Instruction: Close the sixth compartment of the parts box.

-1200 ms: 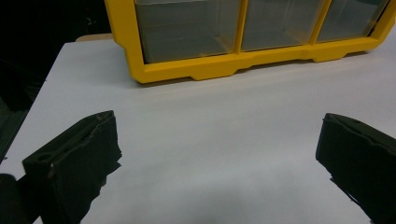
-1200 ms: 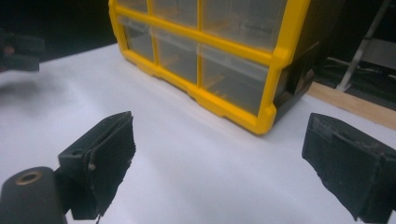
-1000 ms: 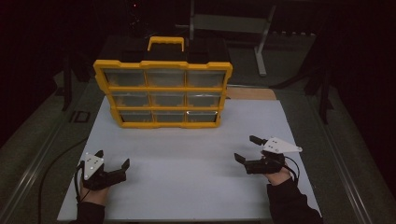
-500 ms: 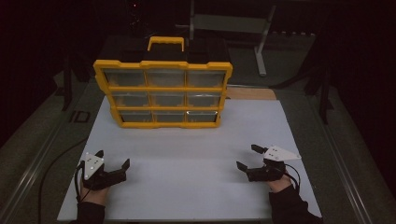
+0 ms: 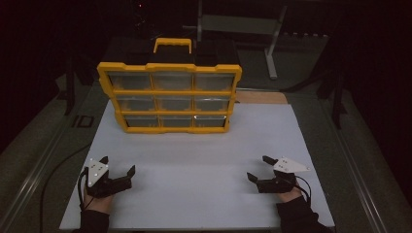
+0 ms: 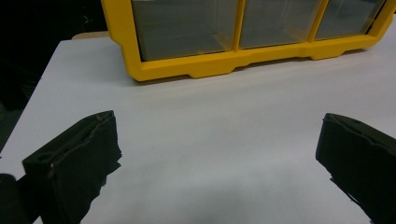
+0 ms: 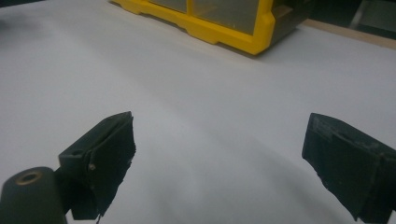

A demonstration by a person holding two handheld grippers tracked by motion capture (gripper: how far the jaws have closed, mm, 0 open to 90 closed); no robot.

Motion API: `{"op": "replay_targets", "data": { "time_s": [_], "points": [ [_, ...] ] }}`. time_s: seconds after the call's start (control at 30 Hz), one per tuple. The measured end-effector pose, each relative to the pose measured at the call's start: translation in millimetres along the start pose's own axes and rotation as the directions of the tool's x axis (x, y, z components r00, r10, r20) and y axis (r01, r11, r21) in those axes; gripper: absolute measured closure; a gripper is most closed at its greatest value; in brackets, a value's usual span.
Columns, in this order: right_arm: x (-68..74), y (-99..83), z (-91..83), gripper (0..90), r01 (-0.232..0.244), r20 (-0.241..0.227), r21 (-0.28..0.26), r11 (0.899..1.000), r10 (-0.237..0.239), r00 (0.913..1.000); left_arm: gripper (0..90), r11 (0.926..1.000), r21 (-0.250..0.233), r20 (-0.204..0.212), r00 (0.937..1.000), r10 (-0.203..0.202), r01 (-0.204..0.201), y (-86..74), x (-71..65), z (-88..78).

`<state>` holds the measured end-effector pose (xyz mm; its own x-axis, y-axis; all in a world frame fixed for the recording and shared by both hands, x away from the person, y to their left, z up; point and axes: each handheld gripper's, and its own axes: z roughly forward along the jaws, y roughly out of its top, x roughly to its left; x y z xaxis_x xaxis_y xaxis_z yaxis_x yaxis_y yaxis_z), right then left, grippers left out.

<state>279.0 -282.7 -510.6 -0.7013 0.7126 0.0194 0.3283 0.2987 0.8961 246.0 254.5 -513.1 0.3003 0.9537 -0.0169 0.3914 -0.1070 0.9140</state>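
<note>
Progress: nothing started by the look of it; all nine drawers sit flush, organizer untouched.
Left gripper (image 5: 118,171): jaws spread, empty, low over white board (image 5: 204,160).
Right gripper (image 5: 260,168): jaws spread, empty, near edge.
Organizer (image 5: 170,99): yellow frame, clear drawers, handle on top; upright at board's far side, well apart from both grippers.

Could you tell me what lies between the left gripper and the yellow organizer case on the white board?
Nothing: the left gripper and the yellow organizer case are separated by bare white board, as the high view and left gripper view show.
</note>
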Motion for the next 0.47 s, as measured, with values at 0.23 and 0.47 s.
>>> {"op": "replay_targets", "data": {
  "time_s": [0.23, 0.47],
  "points": [
    [-3.6, -1.6, 2.1, 9.5, -0.007, 0.020, -0.001, 1.000, 0.007, 0.9998, 0.3, 1.0000, 0.000, 0.001, 1.0000, 0.003, -0.003, 0.0, -0.2, 0.8],
    [-2.2, -0.7, 4.0, 9.5, 0.017, 0.035, 0.019, 1.000, -0.018, 0.9992, 0.3, 1.0000, 0.000, 0.005, 1.0000, 0.007, -0.007, 0.2, -0.9, 1.1]
  ]
}}
